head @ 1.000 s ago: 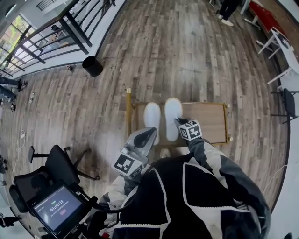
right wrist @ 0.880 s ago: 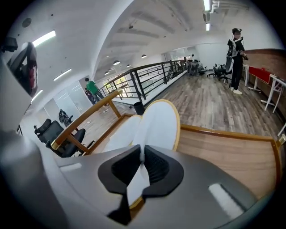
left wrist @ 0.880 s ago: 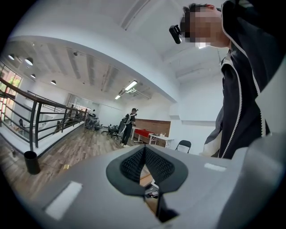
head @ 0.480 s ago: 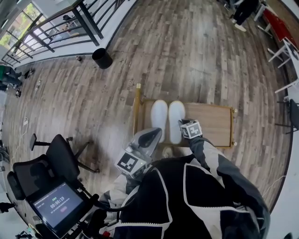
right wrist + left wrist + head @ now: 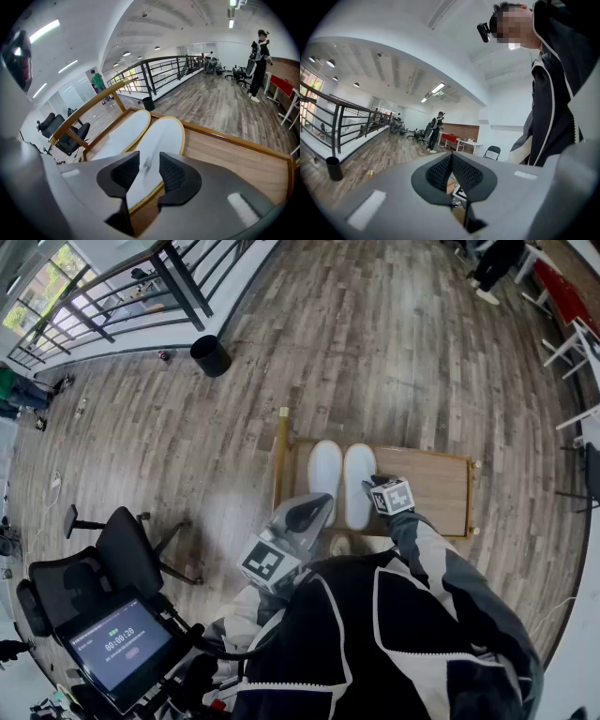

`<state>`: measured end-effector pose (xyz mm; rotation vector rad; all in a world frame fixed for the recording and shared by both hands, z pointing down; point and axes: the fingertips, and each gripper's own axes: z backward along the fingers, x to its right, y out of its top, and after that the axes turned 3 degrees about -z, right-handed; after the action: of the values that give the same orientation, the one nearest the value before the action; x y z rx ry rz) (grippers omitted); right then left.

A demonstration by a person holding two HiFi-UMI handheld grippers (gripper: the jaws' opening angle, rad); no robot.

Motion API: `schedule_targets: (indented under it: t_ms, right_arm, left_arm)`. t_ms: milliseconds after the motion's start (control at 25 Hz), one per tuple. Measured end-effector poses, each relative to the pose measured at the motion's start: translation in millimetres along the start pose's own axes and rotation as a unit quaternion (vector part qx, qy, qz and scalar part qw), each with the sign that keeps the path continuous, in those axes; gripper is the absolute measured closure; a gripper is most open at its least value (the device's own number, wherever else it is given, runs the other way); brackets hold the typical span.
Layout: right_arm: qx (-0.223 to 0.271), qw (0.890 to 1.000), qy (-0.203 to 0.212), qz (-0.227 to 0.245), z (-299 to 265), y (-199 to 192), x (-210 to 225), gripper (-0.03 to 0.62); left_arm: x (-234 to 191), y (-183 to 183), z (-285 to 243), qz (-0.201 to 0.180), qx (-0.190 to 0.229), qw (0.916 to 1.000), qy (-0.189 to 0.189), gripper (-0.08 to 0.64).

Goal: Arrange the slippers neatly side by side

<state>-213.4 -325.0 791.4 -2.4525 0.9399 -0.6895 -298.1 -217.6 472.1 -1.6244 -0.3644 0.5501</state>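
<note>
Slippers (image 5: pixel 324 479), white and flat with tan-edged soles, set as a pair

Two slippers lie close side by side on one low wooden table (image 5: pixel 427 484) with a raised rim. They are probably light and floppy, so pinch at the heel edge. The right gripper (image 5: pixel 150 173) has just been opening its jaws, with the nearer slipper (image 5: pixel 161 136) heel between them, unpressed. The left gripper (image 5: pixel 451 164) is clenched, empty

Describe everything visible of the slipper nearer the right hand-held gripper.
The right slipper is white, with a tan edge around its sole. It lies flat on the wooden table, toe pointing away, close beside the left slipper. Its heel sits between the jaws of the right hand-held gripper, which have just been opening; the pads appear clear of it.
</note>
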Motion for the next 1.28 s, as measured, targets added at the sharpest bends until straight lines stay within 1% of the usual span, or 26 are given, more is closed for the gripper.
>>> schedule_targets:
  t_ms: [120, 240, 360, 440, 480, 560, 680, 840, 920, 1000, 1120, 1280]
  right_arm:
    - [0.021, 1.000, 0.008, -0.015, 16, 2, 7, 0.456]
    - [0.054, 0.998, 0.016, -0.004, 35, 12, 8, 0.456]
    - [0.097, 0.995, 0.010, 0.010, 65, 29, 10, 0.459]
    - [0.129, 0.991, 0.011, 0.019, 89, 40, 7, 0.488]
    - [0.149, 0.988, 0.013, 0.024, 102, 47, 2, 0.513]
    - [0.192, 0.980, 0.022, 0.038, 128, 64, -13, 0.583]
    - [0.257, 0.963, 0.044, 0.064, 169, 93, -48, 0.589]
    - [0.328, 0.938, 0.054, 0.098, 225, 124, -88, 0.589]
    - [0.353, 0.927, 0.057, 0.114, 248, 134, -105, 0.589]
    - [0.366, 0.919, 0.057, 0.137, 263, 138, -119, 0.591]
    - [0.372, 0.912, 0.055, 0.162, 273, 137, -131, 0.591]
    - [0.371, 0.912, 0.054, 0.165, 274, 139, -132, 0.591]
  left_arm:
    - [1, 0, -5, -0.001, 0.007, 1.0000, -0.004, 0.541]
    - [0, 3, -8, -0.007, 0.009, 0.9999, -0.007, 0.541]
    - [-2, 10, -12, -0.010, 0.014, 0.9998, -0.009, 0.541]
    - [-2, 11, -14, -0.008, 0.017, 0.9998, -0.010, 0.541]
    - [-1, 10, -15, -0.006, 0.019, 0.9997, -0.011, 0.541]
    - [-1, 10, -16, -0.005, 0.020, 0.9997, -0.013, 0.541]
    - [-1, 15, -18, -0.013, 0.024, 0.9994, -0.020, 0.541]
    - [0, 22, -22, -0.024, 0.031, 0.9989, -0.025, 0.541]
    - [2, 28, -23, -0.024, 0.034, 0.9988, -0.027, 0.541]
    - [5, 36, -22, -0.022, 0.036, 0.9987, -0.029, 0.541]
    - [7, 36, -22, -0.027, 0.037, 0.9984, -0.034, 0.541]
    - [10, 41, -24, -0.026, 0.037, 0.9983, -0.037, 0.541]
